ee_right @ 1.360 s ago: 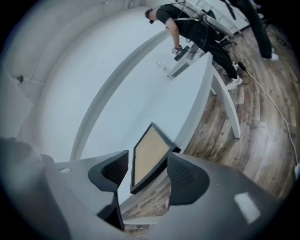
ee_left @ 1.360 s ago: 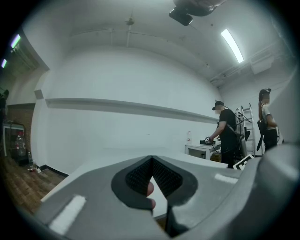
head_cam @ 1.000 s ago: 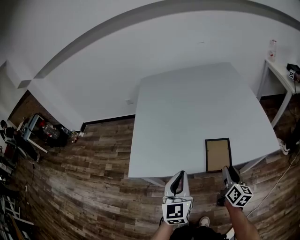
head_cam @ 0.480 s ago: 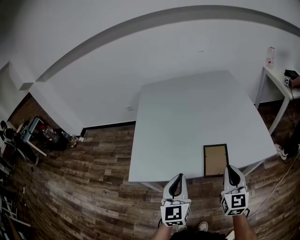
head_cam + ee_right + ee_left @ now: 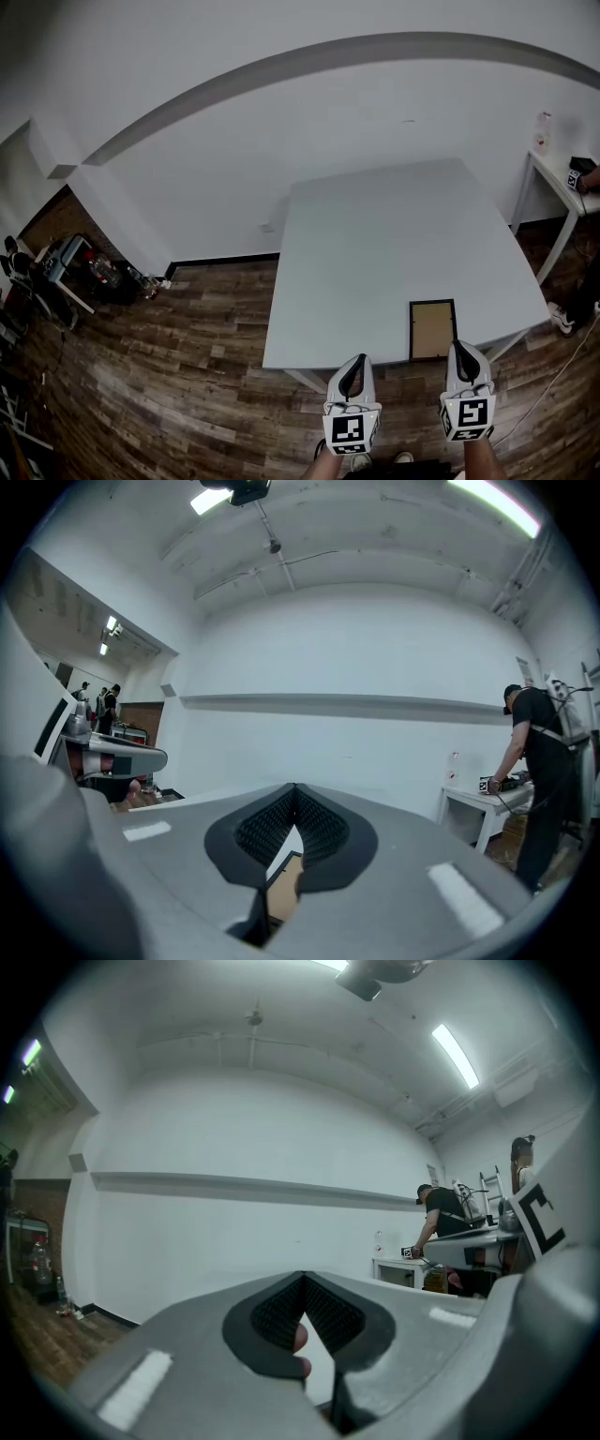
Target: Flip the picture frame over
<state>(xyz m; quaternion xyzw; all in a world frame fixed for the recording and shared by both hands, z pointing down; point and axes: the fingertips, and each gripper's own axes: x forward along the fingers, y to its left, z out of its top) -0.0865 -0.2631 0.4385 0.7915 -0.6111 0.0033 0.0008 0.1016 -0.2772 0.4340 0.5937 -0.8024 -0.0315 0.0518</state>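
— On the table (image 5: 375,234), by its near edge and toward the right corner, the picture frame (image 5: 433,330) lay flat, brown panel up inside a black border. Which way did it run?
— Its long axis pointed away from the person. One short end sat at the table's near edge.
— Room round it?
— White tabletop spread wide to the left and beyond. The right gripper (image 5: 461,347) hovered just short of the frame, jaws closed on nothing. The left gripper (image 5: 358,360) hung over the wood floor (image 5: 187,375), jaws together too, well apart from the frame.
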